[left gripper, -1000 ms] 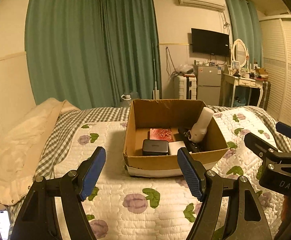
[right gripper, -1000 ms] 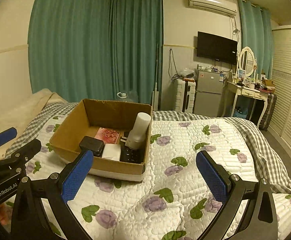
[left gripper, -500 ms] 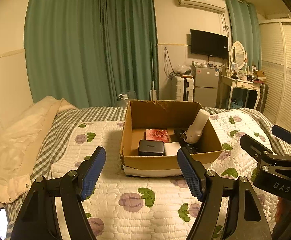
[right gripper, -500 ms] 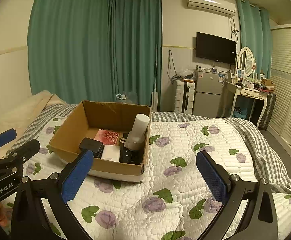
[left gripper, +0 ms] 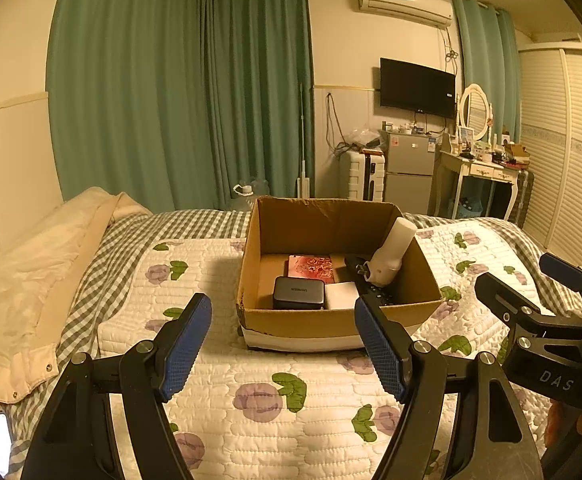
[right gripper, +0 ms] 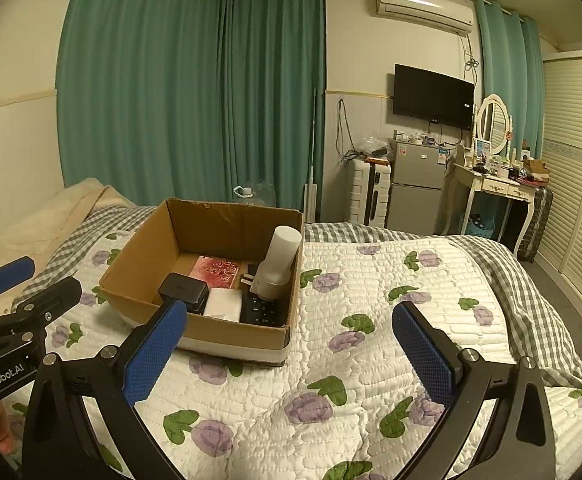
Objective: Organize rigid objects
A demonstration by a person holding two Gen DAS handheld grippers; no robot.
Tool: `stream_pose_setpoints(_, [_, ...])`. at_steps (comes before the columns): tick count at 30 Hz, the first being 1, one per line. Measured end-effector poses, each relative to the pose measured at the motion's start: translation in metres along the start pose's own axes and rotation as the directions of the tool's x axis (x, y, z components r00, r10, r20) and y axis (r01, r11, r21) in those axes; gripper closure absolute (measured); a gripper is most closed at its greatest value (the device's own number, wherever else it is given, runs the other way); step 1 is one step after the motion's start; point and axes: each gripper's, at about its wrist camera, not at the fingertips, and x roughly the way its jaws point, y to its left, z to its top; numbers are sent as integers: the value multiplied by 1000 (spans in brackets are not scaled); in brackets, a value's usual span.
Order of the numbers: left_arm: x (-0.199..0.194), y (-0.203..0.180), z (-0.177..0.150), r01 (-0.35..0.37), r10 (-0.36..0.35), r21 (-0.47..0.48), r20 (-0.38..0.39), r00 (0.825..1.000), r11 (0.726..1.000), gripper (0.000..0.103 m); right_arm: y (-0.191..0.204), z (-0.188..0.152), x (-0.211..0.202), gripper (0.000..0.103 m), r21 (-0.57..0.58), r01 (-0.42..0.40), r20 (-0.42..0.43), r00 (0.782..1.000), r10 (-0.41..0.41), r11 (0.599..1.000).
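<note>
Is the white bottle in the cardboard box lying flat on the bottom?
No, the white bottle stands tilted against the side wall of the cardboard box.

The box (left gripper: 331, 322) is open on top, but the white bottle (left gripper: 391, 254) leans against its right wall and rises above the rim, blocking entry from that side. The charger (left gripper: 299, 298), white pad (left gripper: 341, 296), red card (left gripper: 311, 267) and remote (left gripper: 367, 284) cover most of its floor. The quilt (right gripper: 371, 340) right of the box lies bare.
</note>
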Motion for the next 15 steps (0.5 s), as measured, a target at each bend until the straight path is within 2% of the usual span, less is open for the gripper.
stream_pose_setpoints(15, [0,0,-1,-3,3,0,-4,1000,1000,26,2,-2,0,0,-4,1,0,1000,-1,1000])
